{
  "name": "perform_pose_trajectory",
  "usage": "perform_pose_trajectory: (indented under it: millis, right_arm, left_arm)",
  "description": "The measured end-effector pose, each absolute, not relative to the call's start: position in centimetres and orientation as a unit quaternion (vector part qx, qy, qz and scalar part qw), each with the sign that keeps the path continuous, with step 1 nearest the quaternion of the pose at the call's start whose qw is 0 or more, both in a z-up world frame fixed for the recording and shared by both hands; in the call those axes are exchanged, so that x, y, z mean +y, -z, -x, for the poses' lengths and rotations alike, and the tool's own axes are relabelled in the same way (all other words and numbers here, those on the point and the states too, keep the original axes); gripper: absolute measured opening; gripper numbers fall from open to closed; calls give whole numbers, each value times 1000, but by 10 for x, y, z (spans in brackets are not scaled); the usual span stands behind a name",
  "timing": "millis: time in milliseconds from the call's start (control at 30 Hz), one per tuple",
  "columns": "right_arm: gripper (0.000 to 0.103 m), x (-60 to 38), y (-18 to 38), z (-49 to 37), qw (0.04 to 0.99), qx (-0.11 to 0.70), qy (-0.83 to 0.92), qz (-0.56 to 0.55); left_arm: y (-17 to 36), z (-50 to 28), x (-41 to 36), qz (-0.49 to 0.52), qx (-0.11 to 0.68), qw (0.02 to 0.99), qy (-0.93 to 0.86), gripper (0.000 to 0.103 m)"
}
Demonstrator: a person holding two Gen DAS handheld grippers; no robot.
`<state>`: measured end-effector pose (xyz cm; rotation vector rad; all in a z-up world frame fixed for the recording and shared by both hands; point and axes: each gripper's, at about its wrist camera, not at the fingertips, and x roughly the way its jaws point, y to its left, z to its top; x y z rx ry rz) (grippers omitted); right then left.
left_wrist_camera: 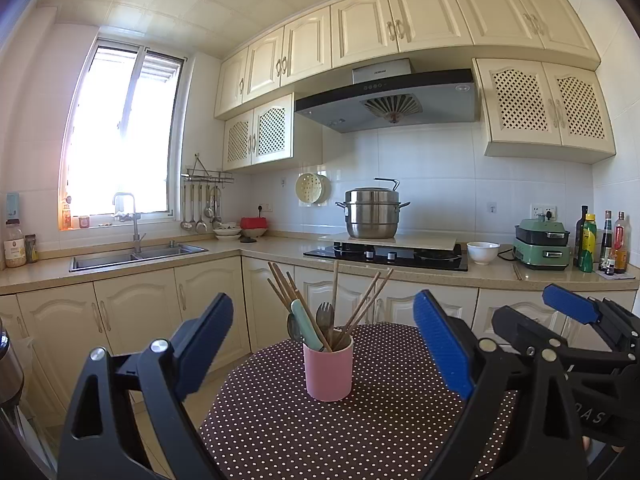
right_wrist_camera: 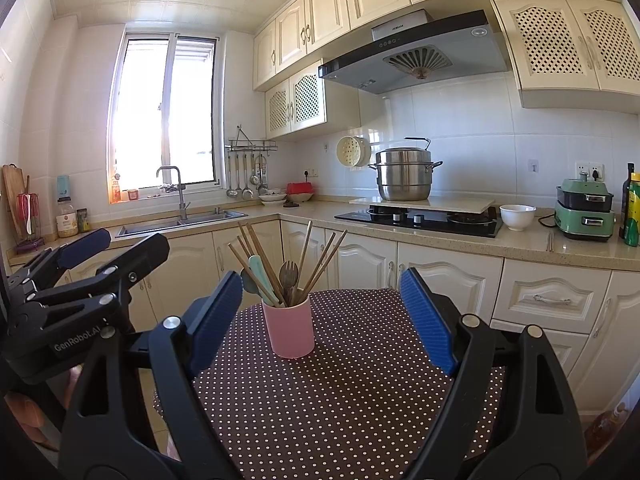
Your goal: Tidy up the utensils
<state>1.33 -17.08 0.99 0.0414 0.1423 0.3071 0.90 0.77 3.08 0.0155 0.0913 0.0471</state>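
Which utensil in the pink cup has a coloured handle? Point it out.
The mint-green handled utensil on the left side of the pink cup; the chopsticks are plain wood, the fork dark.

One pink cup [left_wrist_camera: 328, 374] stands on the bench [left_wrist_camera: 360, 432] ahead of the two hand-held grippers, left [left_wrist_camera: 324, 344] and right [right_wrist_camera: 320, 320]. It holds one fork [left_wrist_camera: 325, 314], one mint-handled utensil [left_wrist_camera: 306, 330] and several wooden chopsticks [left_wrist_camera: 366, 306], their exact number unclear. One white bowl [left_wrist_camera: 483, 252] and one steel pot [left_wrist_camera: 372, 214] sit beyond.
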Motion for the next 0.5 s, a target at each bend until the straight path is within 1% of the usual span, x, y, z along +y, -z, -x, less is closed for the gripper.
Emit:
perform_pose_trajectory:
  millis: [500]
  right_arm:
    - [81, -168, -10, -16, 985, 72, -153, -19]
  left_arm:
    - [-29, -10, 10, -7, 46, 999, -26, 90]
